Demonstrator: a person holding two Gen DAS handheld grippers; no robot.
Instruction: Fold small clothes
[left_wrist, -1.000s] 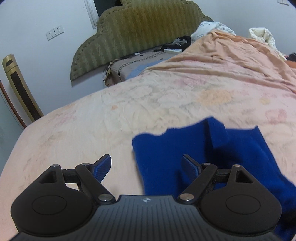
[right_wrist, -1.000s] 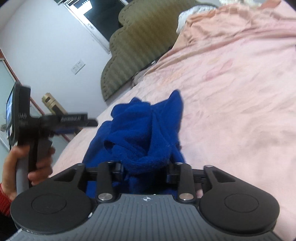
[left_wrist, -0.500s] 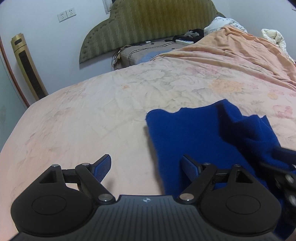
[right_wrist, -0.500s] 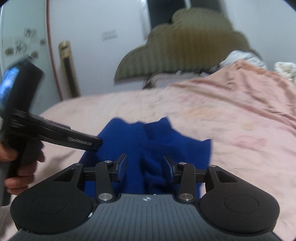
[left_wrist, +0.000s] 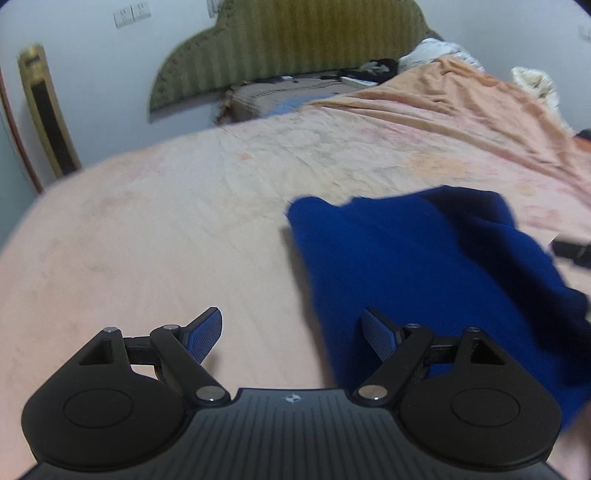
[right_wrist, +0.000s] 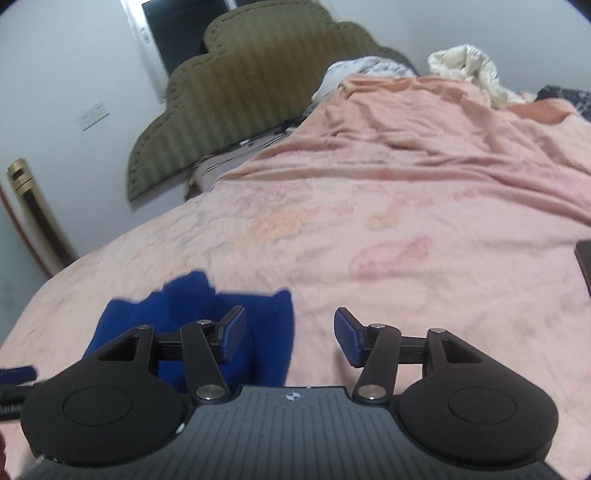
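Note:
A small dark blue garment (left_wrist: 417, 266) lies on the pink bedsheet (left_wrist: 155, 236), partly folded over itself with a raised fold on its right side. My left gripper (left_wrist: 291, 336) is open and empty, just left of the garment's near edge; its right finger overlaps the cloth. In the right wrist view the garment (right_wrist: 266, 332) lies at the lower left. My right gripper (right_wrist: 290, 339) is open and empty above the garment's right edge. A dark part of the right gripper (left_wrist: 570, 251) shows at the right edge of the left wrist view.
An olive padded headboard (left_wrist: 295, 40) stands at the far end against the white wall. A pink blanket (right_wrist: 443, 140) and white bedding (right_wrist: 465, 70) are bunched at the far right. A dark flat object (right_wrist: 584, 266) lies at the right edge. A gold stand (left_wrist: 44, 110) is at left.
My right gripper opened and let go of the blue garment, then moved right off it. The garment settled flatter on the bed. The left gripper stayed open.

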